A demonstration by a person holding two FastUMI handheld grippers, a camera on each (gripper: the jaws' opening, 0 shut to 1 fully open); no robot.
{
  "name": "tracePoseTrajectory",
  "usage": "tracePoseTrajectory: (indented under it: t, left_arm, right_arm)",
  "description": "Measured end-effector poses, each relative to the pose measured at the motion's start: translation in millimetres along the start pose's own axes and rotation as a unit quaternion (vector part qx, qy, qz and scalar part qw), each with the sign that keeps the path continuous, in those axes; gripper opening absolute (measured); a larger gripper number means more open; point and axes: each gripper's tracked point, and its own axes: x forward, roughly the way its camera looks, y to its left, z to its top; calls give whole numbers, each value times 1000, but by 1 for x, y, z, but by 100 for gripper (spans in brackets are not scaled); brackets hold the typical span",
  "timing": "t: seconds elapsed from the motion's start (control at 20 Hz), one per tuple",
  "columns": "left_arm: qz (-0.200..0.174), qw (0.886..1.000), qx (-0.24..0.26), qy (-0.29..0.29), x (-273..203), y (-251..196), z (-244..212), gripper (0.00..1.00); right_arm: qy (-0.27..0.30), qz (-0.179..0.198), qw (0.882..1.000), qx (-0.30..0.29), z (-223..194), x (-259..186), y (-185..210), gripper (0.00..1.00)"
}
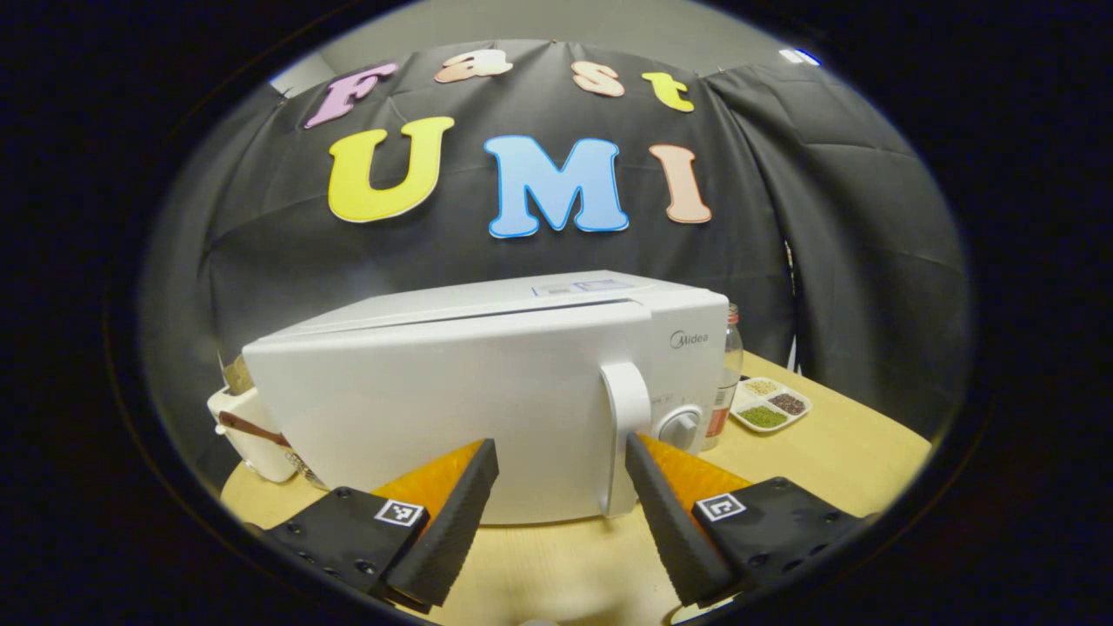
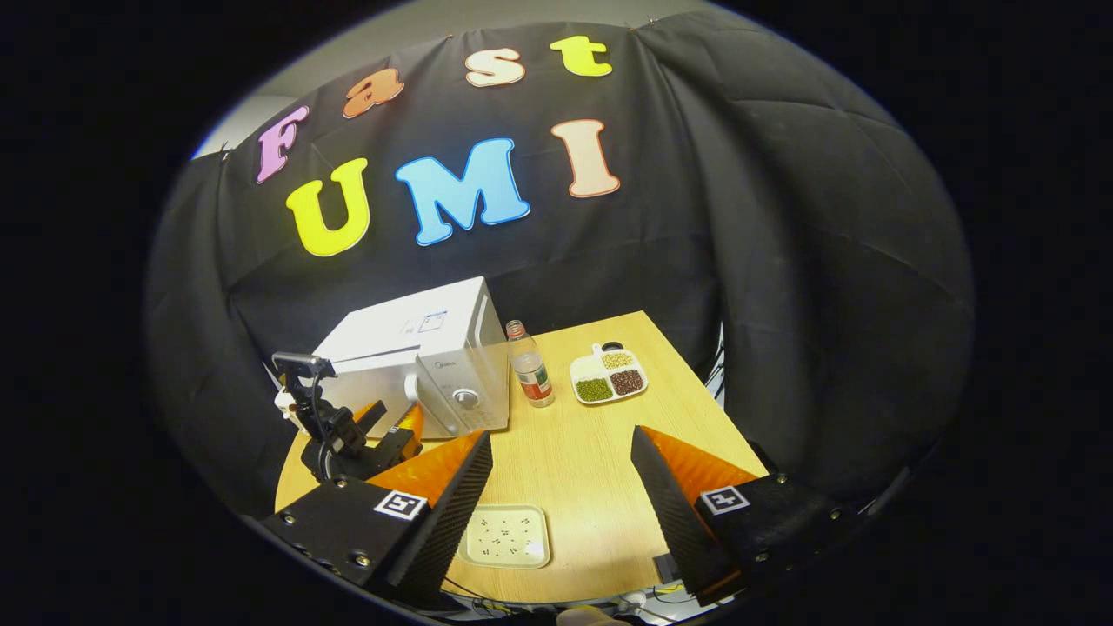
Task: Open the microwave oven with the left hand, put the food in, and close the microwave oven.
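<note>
In the left gripper view, the left gripper is hanging with its fingers spread wide and gripping nothing, close in front of the microwave oven. The gap between the fingers is facing the oven's shut door, and the right fingertip is lying just below the door handle, though whether it is touching the handle cannot be told. The control knob is sitting just right of the handle. Beyond the oven's right side, a bottle is standing, and further right a divided dish with three kinds of grain is resting on the wooden table. At the oven's left side a white container is peeking out.

In the right gripper view, the right gripper is also standing wide apart and holding nothing, well back from the microwave oven and higher over the table. A pale square plate carrying small dark specks is lying in front of the oven, near the table's front edge, below the gap between the fingers. The left gripper is showing just in front of the oven door.
</note>
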Motion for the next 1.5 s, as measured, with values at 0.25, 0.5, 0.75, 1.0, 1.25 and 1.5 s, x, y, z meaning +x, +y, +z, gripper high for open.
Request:
tracePoseTrajectory:
  t: [0.25, 0.5, 0.75, 1.0, 1.25, 1.5]
  left_arm:
    - [23, 1000, -9, -10, 8, 1, 0, 98]
    - [27, 1000, 7, 7, 9, -9, -1, 98]
    - [22, 1000, 13, -2, -8, -16, 9, 98]
    - [17, 1000, 6, -7, -60, -34, 40, 98]
    - [23, 998, -37, -42, -144, -35, 122, 99]
    - [53, 995, -35, -79, -226, -8, 198, 100]
  right_arm:
    - [2, 12, 1000, -15, -4, 2, 10, 98]
    - [6, 29, 999, -21, -6, 1, 16, 98]
    - [-2, 40, 999, -21, -3, -5, 12, 99]
    - [-28, 68, 997, -35, 11, -13, 17, 98]
    - [-75, 106, 990, -46, 39, -23, 26, 98]
    - [-161, 106, 977, -87, 91, -47, 28, 98]
